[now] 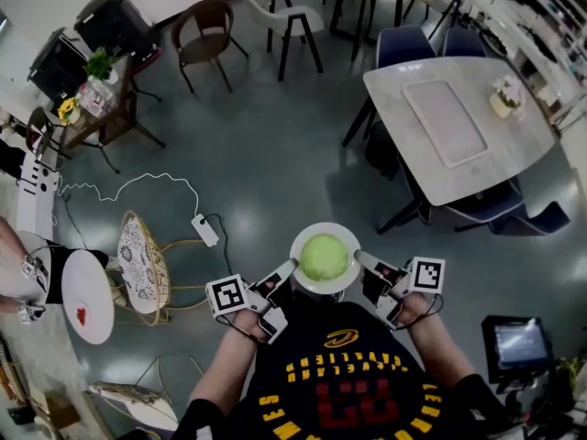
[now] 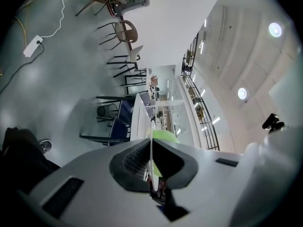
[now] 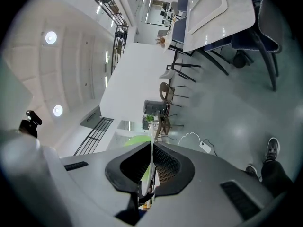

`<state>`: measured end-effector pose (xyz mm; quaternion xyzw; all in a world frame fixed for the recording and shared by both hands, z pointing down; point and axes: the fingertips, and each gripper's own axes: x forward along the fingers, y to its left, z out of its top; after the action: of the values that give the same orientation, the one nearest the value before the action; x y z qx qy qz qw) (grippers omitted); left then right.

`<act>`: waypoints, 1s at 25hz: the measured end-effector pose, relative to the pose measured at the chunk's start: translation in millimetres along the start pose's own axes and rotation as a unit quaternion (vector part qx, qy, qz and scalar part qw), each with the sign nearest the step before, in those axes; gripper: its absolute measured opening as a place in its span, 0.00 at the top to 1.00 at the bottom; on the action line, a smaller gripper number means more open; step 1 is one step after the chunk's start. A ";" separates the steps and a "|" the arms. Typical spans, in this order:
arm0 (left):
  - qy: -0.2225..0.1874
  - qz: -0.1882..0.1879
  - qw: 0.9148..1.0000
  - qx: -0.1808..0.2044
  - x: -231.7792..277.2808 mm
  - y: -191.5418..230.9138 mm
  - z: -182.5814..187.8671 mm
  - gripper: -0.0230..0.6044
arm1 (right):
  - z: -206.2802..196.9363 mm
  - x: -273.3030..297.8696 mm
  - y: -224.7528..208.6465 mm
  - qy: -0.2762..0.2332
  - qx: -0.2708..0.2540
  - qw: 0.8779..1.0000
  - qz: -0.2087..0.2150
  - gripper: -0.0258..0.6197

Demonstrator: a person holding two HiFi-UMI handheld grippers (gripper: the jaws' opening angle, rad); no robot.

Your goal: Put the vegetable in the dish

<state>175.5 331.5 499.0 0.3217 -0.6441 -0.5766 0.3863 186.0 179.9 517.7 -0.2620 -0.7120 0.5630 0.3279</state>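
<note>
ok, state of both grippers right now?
Left gripper: shut on the rim of the dish, which holds the green vegetable.
Right gripper: shut on the dish's opposite rim.

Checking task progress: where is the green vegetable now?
In the head view the green vegetable sits in the white dish, held at centre between the left gripper and right gripper.

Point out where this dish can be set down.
The dish could go on the grey table, between tray and near edge; its far corner holds a flower pot. The small round table is bare except one red item. The plant stand, upper left, is crowded.
</note>
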 end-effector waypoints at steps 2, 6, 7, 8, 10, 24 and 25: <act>0.001 0.002 1.000 -0.005 9.9 -1.6 1.4 0.95 | 9.2 -1.1 -2.4 -0.001 0.006 1.000 -0.001 0.93; 0.003 0.011 1.000 -0.008 24.0 1.8 12.3 0.95 | 22.9 4.4 -10.4 -0.002 0.014 1.000 -0.001 0.93; 0.004 0.013 1.000 -0.008 27.2 3.7 16.6 0.95 | 26.0 7.5 -11.6 -0.004 0.018 1.000 0.000 0.93; 0.007 0.015 1.000 -0.007 30.4 6.1 21.5 0.95 | 29.4 11.0 -13.1 -0.006 0.021 1.000 0.000 0.93; 0.014 0.014 1.000 -0.006 38.1 9.6 33.2 0.95 | 38.2 18.7 -16.3 -0.011 0.023 1.000 -0.004 0.93; 0.091 -0.004 0.996 0.011 114.5 -4.5 176.5 0.95 | 142.2 112.4 -7.0 -0.092 0.025 0.995 -0.035 0.93; 0.094 -0.006 0.995 0.010 117.1 -5.6 186.7 0.95 | 147.3 120.6 -5.6 -0.097 0.025 0.994 -0.036 0.93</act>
<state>-44.8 322.3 501.4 0.3822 -0.6086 -0.5394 0.4388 -4.3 175.3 521.6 -0.1722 -0.7352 0.5909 0.2840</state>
